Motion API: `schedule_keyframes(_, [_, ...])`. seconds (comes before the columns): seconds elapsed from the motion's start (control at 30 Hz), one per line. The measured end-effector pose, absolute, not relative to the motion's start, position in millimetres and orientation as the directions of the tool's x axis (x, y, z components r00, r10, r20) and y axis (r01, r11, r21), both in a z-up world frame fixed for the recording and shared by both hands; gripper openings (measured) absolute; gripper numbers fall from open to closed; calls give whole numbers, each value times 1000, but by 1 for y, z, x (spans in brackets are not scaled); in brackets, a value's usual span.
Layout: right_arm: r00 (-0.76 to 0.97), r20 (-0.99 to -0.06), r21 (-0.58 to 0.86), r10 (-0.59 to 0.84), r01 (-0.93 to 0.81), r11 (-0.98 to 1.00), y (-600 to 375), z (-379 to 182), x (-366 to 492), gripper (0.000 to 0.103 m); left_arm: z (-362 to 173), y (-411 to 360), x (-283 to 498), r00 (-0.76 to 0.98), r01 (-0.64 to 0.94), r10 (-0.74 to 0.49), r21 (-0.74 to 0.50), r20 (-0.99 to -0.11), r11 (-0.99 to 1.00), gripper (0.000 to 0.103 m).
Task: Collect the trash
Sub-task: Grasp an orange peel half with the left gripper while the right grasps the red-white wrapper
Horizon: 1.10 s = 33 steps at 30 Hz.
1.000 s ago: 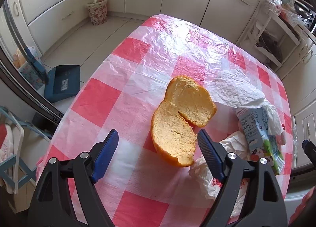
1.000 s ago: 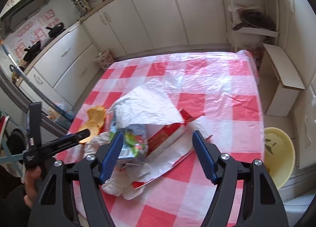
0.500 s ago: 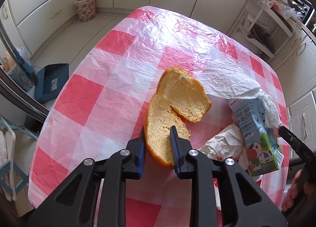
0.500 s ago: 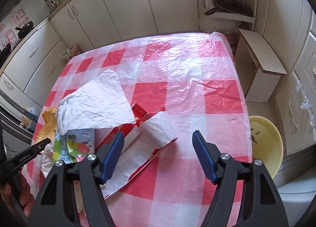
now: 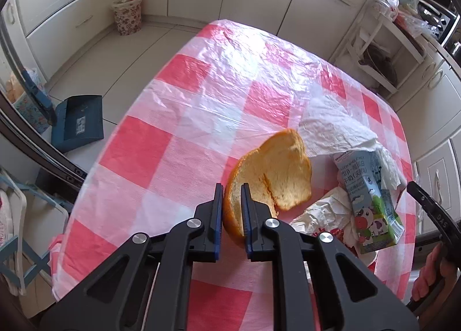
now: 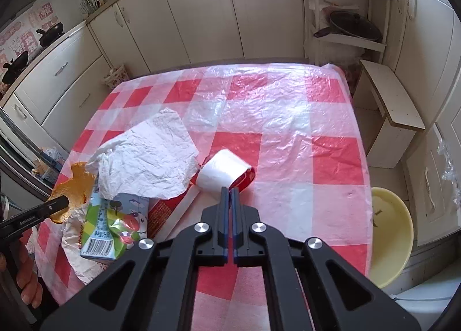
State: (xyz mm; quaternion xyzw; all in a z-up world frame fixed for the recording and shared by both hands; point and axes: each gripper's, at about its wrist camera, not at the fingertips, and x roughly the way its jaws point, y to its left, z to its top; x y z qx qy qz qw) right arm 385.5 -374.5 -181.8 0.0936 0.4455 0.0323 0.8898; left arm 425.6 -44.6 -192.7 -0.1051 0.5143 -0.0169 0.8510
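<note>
My left gripper (image 5: 232, 188) is shut on the near edge of a large orange peel (image 5: 276, 175) and holds it just above the red-and-white checked tablecloth (image 5: 178, 135). The peel also shows in the right wrist view (image 6: 73, 187). My right gripper (image 6: 230, 191) is shut on the edge of a red-and-white wrapper (image 6: 224, 172), which curls up from the table. A milk carton (image 5: 368, 204) with a cow picture lies beside crumpled white paper (image 6: 144, 158); the carton also shows in the right wrist view (image 6: 115, 224).
A yellow basin (image 6: 389, 233) stands on the floor right of the table. A floral waste bin (image 5: 128, 14) stands by the cabinets, a blue dustpan (image 5: 77, 123) on the floor at left. A wooden stool (image 6: 389, 112) stands at the far right.
My left gripper shut on the orange peel and lifted it. My right gripper moved right, shut on the wrapper's edge and pulled it up into a curl.
</note>
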Motion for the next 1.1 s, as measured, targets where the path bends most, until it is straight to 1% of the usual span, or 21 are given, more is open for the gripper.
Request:
schedule_keyframes(0.13, [625, -767, 213, 145, 35, 976, -385, -171, 380, 2, -188, -36, 424, 483, -94, -130, -199, -866, 975, 11])
schedule_keyframes(0.23, [592, -788, 238, 170, 38, 970, -389, -178, 383, 2, -190, -32, 425, 479, -99, -124, -194, -869, 976, 11])
schedule_keyframes(0.27, [578, -798, 239, 168, 49, 970, -389, -183, 385, 11, -192, -31, 425, 473, -104, -122, -192, -873, 976, 11])
schedule_keyframes(0.3, [566, -808, 241, 167, 58, 969, -389, -189, 387, 24, -194, -30, 425, 465, -110, -121, -194, -877, 975, 11])
schedule_keyframes(0.33, [562, -810, 245, 168, 65, 967, -388, -194, 389, 50, -196, -29, 426, 459, -115, -122, -195, -880, 974, 11])
schedule_keyframes(0.37, [569, -805, 251, 169, 68, 966, -387, -197, 389, 56, -199, -28, 426, 453, -119, -122, -195, -883, 974, 11])
schedule_keyframes(0.43, [567, -806, 254, 171, 69, 965, -383, -202, 395, 56, -200, -27, 426, 451, -122, -117, -191, -885, 974, 11])
schedule_keyframes(0.63, [582, -802, 214, 133, 71, 974, -370, -211, 410, 56, -203, -28, 429, 441, -108, -115, -180, -890, 978, 11])
schedule_keyframes(0.7, [576, -805, 209, 141, 53, 977, -366, -213, 412, 43, -205, -31, 430, 438, -99, -113, -173, -892, 980, 12])
schedule_keyframes(0.73, [571, -808, 206, 149, 36, 978, -363, -213, 413, 26, -205, -31, 431, 439, -98, -109, -167, -892, 981, 12])
schedule_keyframes(0.77, [571, -807, 202, 151, 26, 979, -362, -212, 413, 12, -206, -32, 432, 437, -96, -106, -163, -893, 982, 12])
schedule_keyframes(0.83, [576, -802, 194, 156, 4, 981, -359, -207, 410, 5, -208, -31, 434, 433, -98, -116, -174, -894, 980, 12])
schedule_keyframes(0.9, [585, -793, 201, 169, -10, 980, -359, -200, 406, 2, -208, -30, 434, 428, -94, -133, -191, -894, 977, 12])
schedule_keyframes(1.0, [614, -770, 197, 173, -28, 980, -362, -185, 396, 2, -203, -29, 432, 439, -82, -151, -206, -886, 975, 11])
schedule_keyframes(1.1, [649, -743, 197, 163, -20, 980, -372, -170, 386, 2, -192, -24, 426, 477, -91, -140, -207, -868, 974, 10])
